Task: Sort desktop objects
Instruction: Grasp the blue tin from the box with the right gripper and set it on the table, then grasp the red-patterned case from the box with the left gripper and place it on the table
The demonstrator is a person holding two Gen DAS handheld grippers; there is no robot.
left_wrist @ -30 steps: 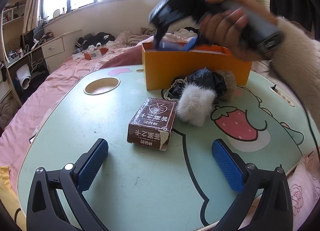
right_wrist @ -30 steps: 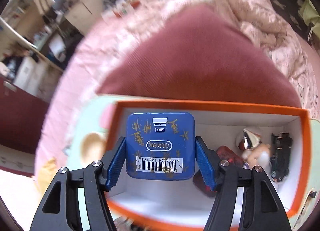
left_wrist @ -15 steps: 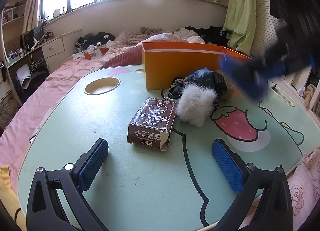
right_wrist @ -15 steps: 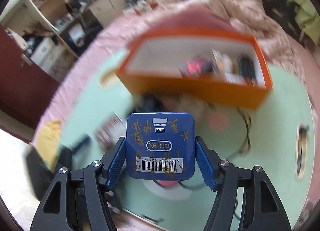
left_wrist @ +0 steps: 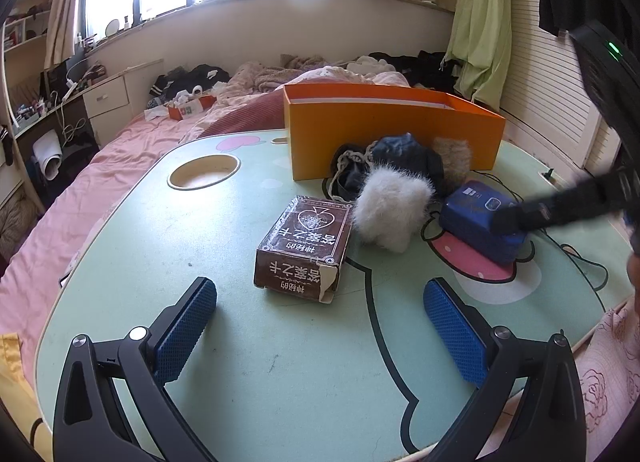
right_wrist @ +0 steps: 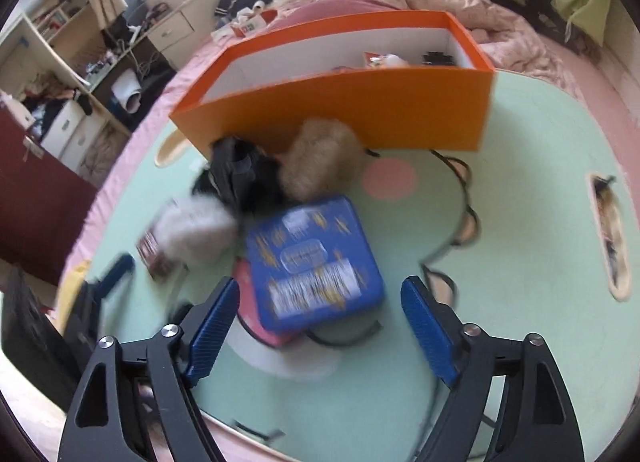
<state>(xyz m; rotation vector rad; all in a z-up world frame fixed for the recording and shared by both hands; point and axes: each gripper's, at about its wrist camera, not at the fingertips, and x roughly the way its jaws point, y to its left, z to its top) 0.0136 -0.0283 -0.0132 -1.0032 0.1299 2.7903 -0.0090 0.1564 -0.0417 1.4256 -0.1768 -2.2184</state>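
1. Seen from the left wrist, the left gripper (left_wrist: 320,320) hangs over bare mint tabletop (left_wrist: 280,374), its ribbed blue pads wide apart with nothing between them.
2. Ahead lies a worn brown card box (left_wrist: 306,248) with a torn corner; beyond it a white fluffy ball (left_wrist: 390,214), a crumpled black pouch (left_wrist: 400,158) and a tan fur ball (left_wrist: 454,156) crowd against the orange cardboard box (left_wrist: 384,130).
3. Only this view shows the round cup recess (left_wrist: 204,176) at the table's far left.
4. Meanwhile the right wrist view shows the right gripper (right_wrist: 320,330) with jaws opening; the glossy blue tin (right_wrist: 316,262) lies flat on the table between and ahead of the pads, untouched.
5. Only here does the orange box's white inside show, with small items at its right end.
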